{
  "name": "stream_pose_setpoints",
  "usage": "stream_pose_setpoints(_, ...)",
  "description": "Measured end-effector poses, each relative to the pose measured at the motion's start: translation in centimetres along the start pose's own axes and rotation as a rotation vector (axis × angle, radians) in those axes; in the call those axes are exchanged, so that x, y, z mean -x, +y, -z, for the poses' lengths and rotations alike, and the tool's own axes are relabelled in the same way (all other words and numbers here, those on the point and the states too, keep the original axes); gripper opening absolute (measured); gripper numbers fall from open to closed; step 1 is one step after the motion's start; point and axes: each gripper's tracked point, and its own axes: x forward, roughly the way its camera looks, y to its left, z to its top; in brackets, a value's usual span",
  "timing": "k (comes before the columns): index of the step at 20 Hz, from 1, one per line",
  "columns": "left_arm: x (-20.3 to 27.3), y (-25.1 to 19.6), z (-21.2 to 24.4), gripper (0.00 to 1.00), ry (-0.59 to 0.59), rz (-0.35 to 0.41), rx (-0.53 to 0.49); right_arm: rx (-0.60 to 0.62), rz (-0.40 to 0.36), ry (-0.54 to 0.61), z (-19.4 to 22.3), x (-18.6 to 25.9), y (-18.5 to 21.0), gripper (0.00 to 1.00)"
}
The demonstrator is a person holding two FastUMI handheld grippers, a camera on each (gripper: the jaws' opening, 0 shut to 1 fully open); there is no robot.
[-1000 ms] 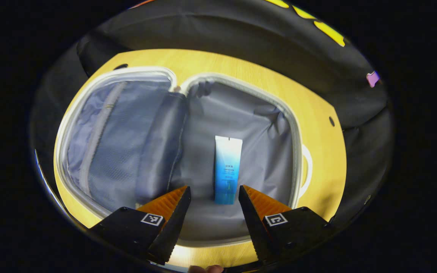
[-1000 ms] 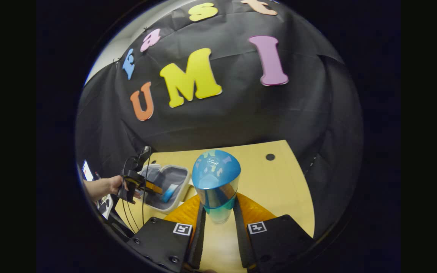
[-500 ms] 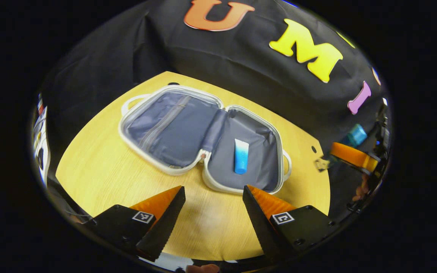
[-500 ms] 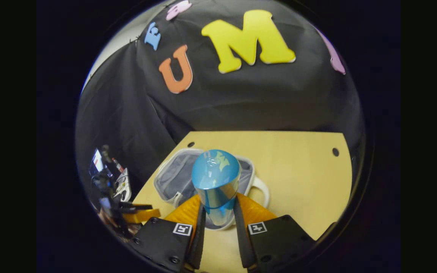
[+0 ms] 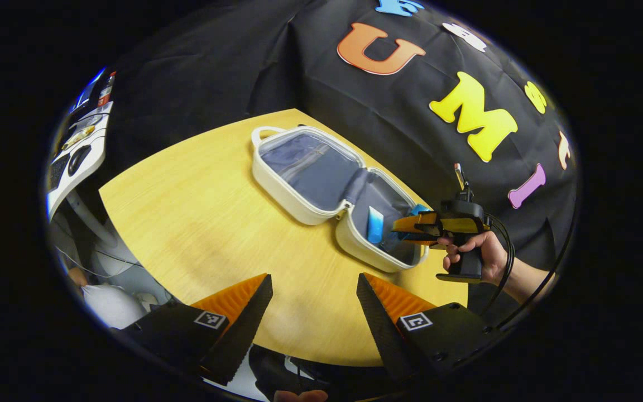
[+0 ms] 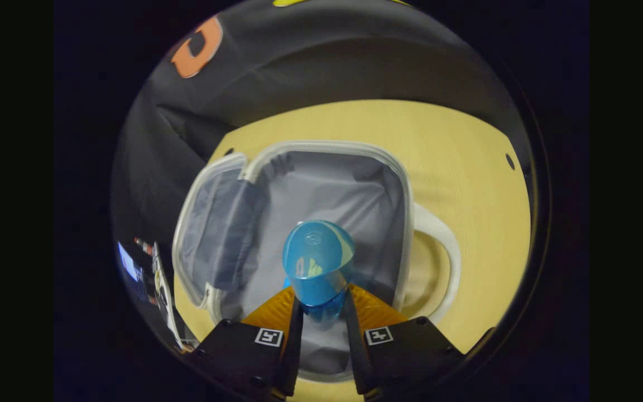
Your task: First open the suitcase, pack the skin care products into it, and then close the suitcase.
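Observation:
The white suitcase [image 5: 299, 206] lies open and flat on the yellow table [image 5: 198, 223], grey lining up. A blue-and-white tube [image 5: 375, 225] rests in its right half. My right gripper [image 6: 319, 307] is shut on a blue bottle [image 6: 316, 262] and hangs over that half [image 6: 327, 190]. In the left gripper view this gripper [image 5: 411, 228] reaches in from the right, held by a hand [image 5: 480, 254]. My left gripper [image 5: 313, 290] is open with nothing between its fingers, over the table's near edge, well back from the suitcase.
The suitcase handle [image 6: 438, 262] sticks out on the right of the case. A desk with a white board and small items [image 5: 76, 151] stands past the table's left edge. Bare tabletop [image 5: 187, 212] lies left of the suitcase.
My left gripper has pulled back and up from the suitcase, leaving the tube inside. My right gripper has carried the blue bottle from beside the case to above its right half.

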Motion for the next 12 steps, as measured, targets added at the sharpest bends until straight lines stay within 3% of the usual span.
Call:
stream_pose_setpoints(6, 1.3, 2.6, -3.1, 0.97, -0.081, -0.017, 0.039, -0.044, 0.130, 0.032, -0.7, -1.8, -0.9, 0.36)
stream_pose_setpoints(9, 1.5, 2.0, -4.0, 0.97, -0.119, 0.003, 0.007, -0.045, 0.194, 0.035, -0.7, -2.5, -1.4, 0.36)
stream_pose_setpoints(12, 1.3, 1.4, -4.2, 0.97, -0.125, 0.009, -0.047, -0.026, 0.209, 0.033, -0.6, -2.5, -1.3, 0.39)
